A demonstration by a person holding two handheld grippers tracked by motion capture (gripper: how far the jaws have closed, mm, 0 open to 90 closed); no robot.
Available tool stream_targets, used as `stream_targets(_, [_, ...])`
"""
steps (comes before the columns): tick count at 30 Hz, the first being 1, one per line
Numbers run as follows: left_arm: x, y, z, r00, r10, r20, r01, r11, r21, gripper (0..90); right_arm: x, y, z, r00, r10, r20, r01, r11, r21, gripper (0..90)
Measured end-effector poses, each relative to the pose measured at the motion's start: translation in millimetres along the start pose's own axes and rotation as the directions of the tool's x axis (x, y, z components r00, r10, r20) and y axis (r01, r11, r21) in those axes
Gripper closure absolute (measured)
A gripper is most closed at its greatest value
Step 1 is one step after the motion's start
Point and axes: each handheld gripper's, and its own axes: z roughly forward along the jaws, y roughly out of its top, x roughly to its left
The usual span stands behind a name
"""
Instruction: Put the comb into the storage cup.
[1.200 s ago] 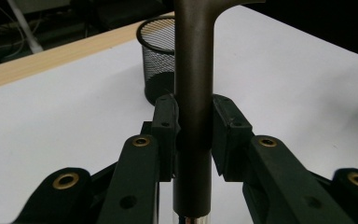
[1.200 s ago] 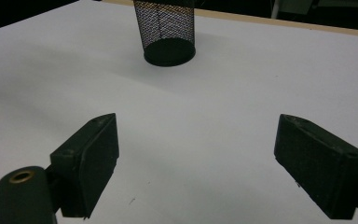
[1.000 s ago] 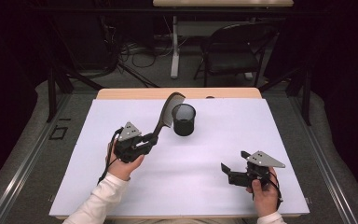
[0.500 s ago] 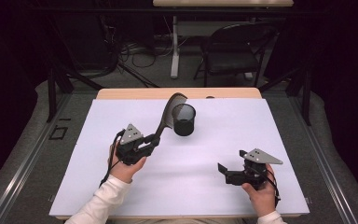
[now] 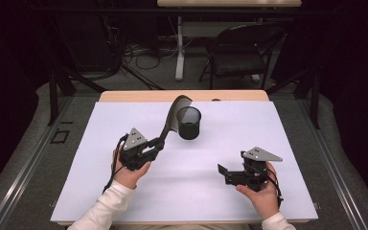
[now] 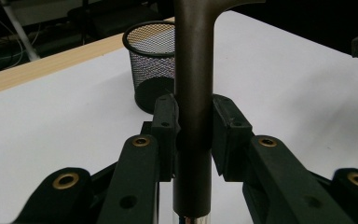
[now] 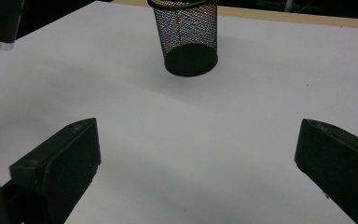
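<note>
Fingers, L gripper: clamped on spatula handle; R gripper: wide open, just widened, empty.

Only the mesh cup interrupts the open white table.

Table: your work surface, covered by a white sheet, with a bare wooden strip along its far edge. Standing on it: one black wire-mesh pen cup, upright, ahead of your right gripper and just beyond your left gripper's jaws.
</note>
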Motion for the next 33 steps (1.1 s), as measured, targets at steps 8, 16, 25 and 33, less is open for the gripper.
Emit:
stream_targets(8, [-0.6,-1.0,1.3,1.0000,-0.002,0.002,0.002,1.0000,0.003,73.0,2.0,10.2,3.6,0.9999,-0.009,-0.009,0.009,1.0000,-0.004,1.2])
stream_targets(16, [-0.4,-1.4,1.6,1.0000,-0.001,0.003,0.001,1.0000,0.003,73.1,2.3,22.0,11.6,0.9993,0.000,-0.038,0.001,0.9996,0.027,1.8])
stream_targets(25, [0.6,-2.1,1.6,1.0000,-0.001,0.000,0.001,1.0000,-0.004,73.0,4.7,35.5,21.9,0.9983,-0.003,-0.058,0.007,0.9974,0.072,2.1])
stream_targets(33, [1.3,-2.4,1.6,1.0000,-0.002,0.001,0.002,1.0000,-0.004,73.1,4.7,46.7,30.8,0.9972,0.015,-0.073,-0.008,0.9955,0.095,4.5])
